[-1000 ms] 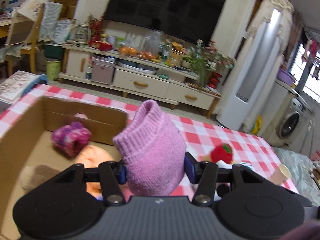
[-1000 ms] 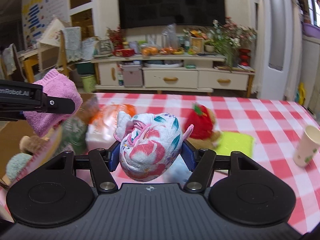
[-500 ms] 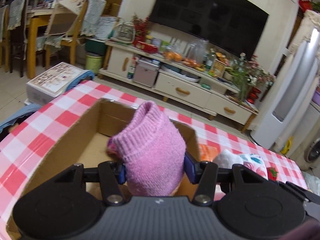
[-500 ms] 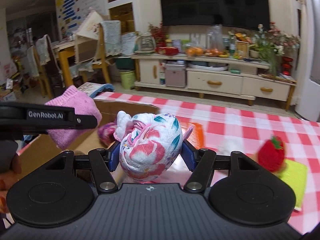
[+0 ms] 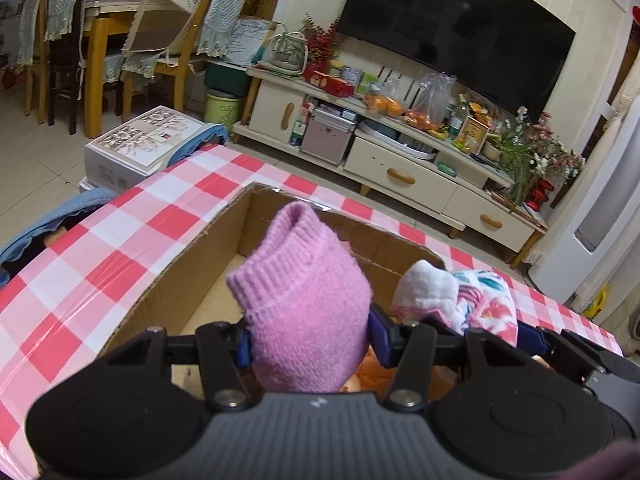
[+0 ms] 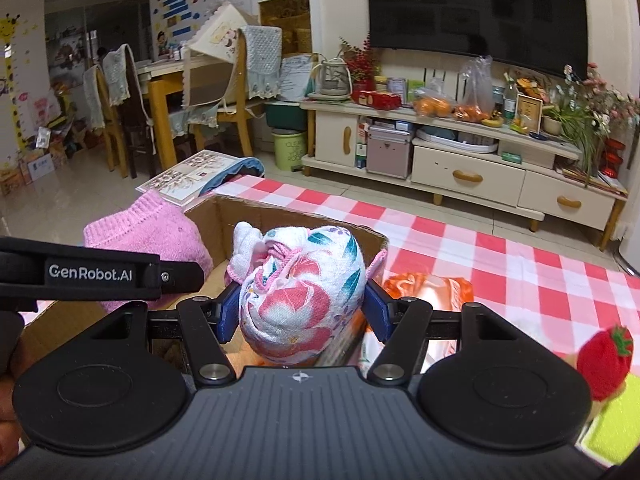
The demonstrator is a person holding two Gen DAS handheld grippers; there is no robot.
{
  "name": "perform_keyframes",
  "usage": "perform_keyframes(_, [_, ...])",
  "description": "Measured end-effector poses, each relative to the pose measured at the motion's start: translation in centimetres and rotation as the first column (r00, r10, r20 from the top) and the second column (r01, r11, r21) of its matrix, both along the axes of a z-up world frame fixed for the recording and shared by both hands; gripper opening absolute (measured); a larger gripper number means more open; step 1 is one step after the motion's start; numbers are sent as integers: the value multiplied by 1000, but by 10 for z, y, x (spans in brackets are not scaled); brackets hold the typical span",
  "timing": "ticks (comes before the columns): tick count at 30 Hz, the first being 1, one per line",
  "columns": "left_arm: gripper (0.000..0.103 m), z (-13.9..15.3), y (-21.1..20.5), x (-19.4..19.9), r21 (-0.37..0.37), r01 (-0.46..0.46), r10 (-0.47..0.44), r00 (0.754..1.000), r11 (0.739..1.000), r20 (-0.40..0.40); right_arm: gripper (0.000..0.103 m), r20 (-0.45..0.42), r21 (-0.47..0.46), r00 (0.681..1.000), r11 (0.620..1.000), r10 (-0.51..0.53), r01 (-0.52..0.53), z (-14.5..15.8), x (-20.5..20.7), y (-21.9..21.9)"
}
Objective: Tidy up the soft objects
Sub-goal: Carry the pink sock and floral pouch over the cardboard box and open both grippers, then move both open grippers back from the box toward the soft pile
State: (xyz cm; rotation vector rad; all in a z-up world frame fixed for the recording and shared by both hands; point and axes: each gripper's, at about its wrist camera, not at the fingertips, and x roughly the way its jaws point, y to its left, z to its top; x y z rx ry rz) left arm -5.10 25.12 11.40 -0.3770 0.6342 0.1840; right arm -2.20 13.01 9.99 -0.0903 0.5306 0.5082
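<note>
The open brown cardboard box (image 5: 188, 276) stands on my red-and-white checked tablecloth (image 5: 120, 248) to collect the soft things. My right gripper (image 6: 302, 300) clamps the flowered cloth bundle (image 6: 304, 292) and my left gripper (image 5: 308, 336) the pink knitted sock (image 5: 304, 300), both above the box. A second ago the bundle was further right, over the cloth.

This is a lived-in family living room. Ahead of the hand-held gripper, a large dark television (image 6: 476, 8) hangs above a cream cabinet (image 6: 468, 160) crowded with bagged oranges (image 6: 432, 106), bottles and flowers (image 6: 592, 100). Ahead and to the left stand a wooden dining table (image 6: 160, 80) and chairs with lace covers (image 6: 116, 76). Directly below, a red-and-white checked cloth covers the tabletop (image 6: 500, 264). Children's posters (image 6: 180, 4) hang on the wall far to the left.
</note>
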Motion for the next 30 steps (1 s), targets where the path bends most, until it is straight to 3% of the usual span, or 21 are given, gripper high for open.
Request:
perform_keyframes(6, [54, -1, 5, 1, -1, -36, 36, 999, 999, -12, 79, 16, -46, 999, 998, 33, -32, -2, 2, 13])
perform_keyframes(8, [58, 0, 7, 0, -1, -51, 51, 999, 999, -5, 82, 26, -67, 998, 996, 53, -51, -3, 2, 16])
perform_keyframes(9, [64, 1, 7, 0, 0, -56, 56, 998, 998, 1, 88, 25, -75, 997, 995, 70, -68, -3, 2, 18])
perform_keyframes(10, [69, 3, 7, -1, 4, -62, 62, 998, 998, 7, 100, 28, -79, 996, 994, 83, -81, -3, 1, 19])
perform_keyframes(11, [71, 4, 7, -2, 8, -68, 68, 998, 998, 13, 102, 40, -80, 995, 993, 90, -86, -2, -1, 19])
perform_keyframes(13, [79, 5, 7, -3, 11, -75, 75, 997, 997, 22, 101, 60, -80, 993, 992, 106, -101, 0, -6, 19])
perform_keyframes(16, [81, 6, 6, -3, 4, -76, 75, 997, 997, 27, 101, 76, -77, 993, 993, 94, -88, 3, -9, 13])
perform_keyframes(30, [86, 7, -11, 0, 16, -17, 17, 999, 1000, 46, 101, 32, 67, 997, 996, -67, 65, 1, -23, -43])
